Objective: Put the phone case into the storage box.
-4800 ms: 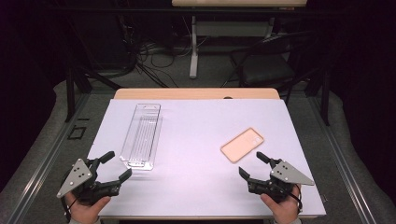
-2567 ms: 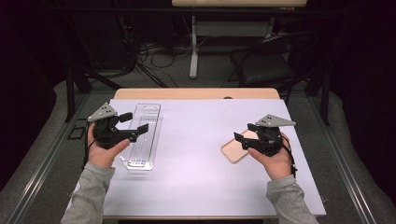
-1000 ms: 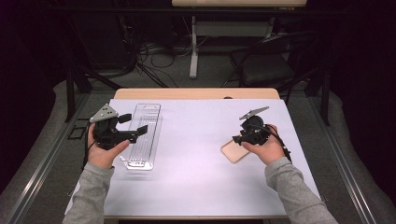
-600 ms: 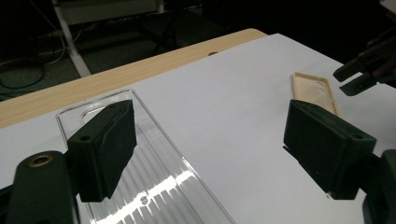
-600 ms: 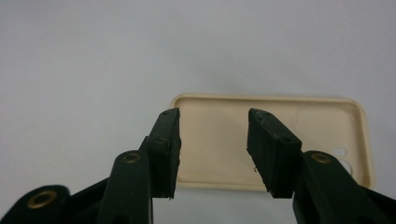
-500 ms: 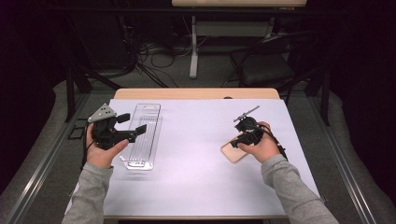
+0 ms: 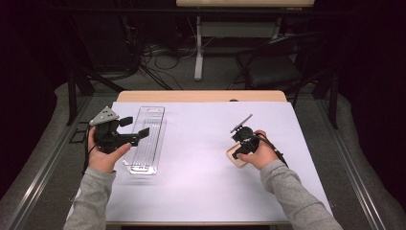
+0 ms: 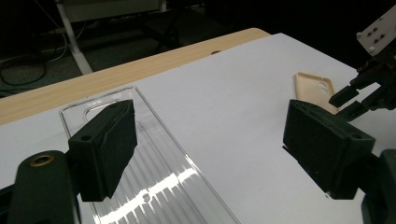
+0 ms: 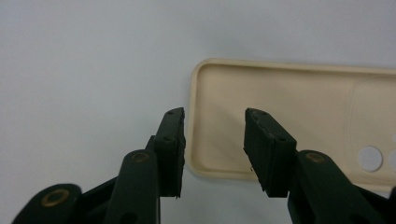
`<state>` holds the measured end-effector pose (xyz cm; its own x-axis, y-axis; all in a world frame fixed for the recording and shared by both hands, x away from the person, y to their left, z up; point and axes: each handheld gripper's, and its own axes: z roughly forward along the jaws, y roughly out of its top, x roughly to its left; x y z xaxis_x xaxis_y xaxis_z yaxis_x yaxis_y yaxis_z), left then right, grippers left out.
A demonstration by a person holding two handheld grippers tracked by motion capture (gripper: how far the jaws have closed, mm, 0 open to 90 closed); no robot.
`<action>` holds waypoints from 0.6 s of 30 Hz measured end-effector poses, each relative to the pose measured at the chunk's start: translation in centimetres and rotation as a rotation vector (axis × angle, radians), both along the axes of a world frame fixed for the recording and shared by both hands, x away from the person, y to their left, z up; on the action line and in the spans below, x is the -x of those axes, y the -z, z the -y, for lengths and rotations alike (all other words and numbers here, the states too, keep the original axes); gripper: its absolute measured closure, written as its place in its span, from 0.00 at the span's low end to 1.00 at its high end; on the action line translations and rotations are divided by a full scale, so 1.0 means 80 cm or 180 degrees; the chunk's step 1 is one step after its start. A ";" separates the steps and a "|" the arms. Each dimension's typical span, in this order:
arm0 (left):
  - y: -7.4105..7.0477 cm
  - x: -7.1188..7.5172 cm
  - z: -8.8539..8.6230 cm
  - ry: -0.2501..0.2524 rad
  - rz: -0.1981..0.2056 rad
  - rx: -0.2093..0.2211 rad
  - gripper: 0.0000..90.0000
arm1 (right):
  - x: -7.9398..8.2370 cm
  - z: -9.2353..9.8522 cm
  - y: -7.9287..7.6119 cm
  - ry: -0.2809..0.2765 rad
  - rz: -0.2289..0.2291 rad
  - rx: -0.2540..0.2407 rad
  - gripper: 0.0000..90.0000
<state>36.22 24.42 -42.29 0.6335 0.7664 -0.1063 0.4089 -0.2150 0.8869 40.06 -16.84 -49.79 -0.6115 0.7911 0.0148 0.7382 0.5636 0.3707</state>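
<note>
While the right gripper [image 9: 212, 140] points down at the tan phone case [image 9: 299, 116], its jaws stand partly open on either side of the case's corner and do not squeeze it. That case lies flat on the white sheet [image 7: 201, 163] at the person's right. At the left, the left gripper [image 7: 131, 129] hangs wide open over the clear plastic tray [image 7: 146, 139], holding nothing.

Phone case [image 9: 299, 116] cut off at right gripper view's right edge; clear tray [image 8: 154, 177] cut off at bottom.
</note>
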 end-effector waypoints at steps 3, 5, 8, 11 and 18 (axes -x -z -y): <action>0.000 0.000 -0.001 -0.0008 0.0003 0.0003 0.20 | 0.002 -0.005 0.004 0.0083 -0.0117 0.0042 0.65; 0.000 0.000 -0.002 -0.0015 0.0006 0.0008 0.20 | 0.001 -0.007 0.007 -0.0005 -0.0110 0.0074 0.67; 0.000 0.000 -0.002 -0.0016 0.0002 0.0008 0.20 | 0.000 -0.009 0.010 0.0000 -0.0165 0.0098 0.70; 0.000 0.000 -0.003 -0.0016 -0.0003 0.0006 0.20 | 0.000 -0.011 0.013 0.0016 -0.0215 0.0053 0.74; 0.002 -0.002 -0.003 -0.0036 -0.0017 0.0014 0.20 | -0.003 -0.013 0.020 0.0015 -0.0262 0.0083 0.79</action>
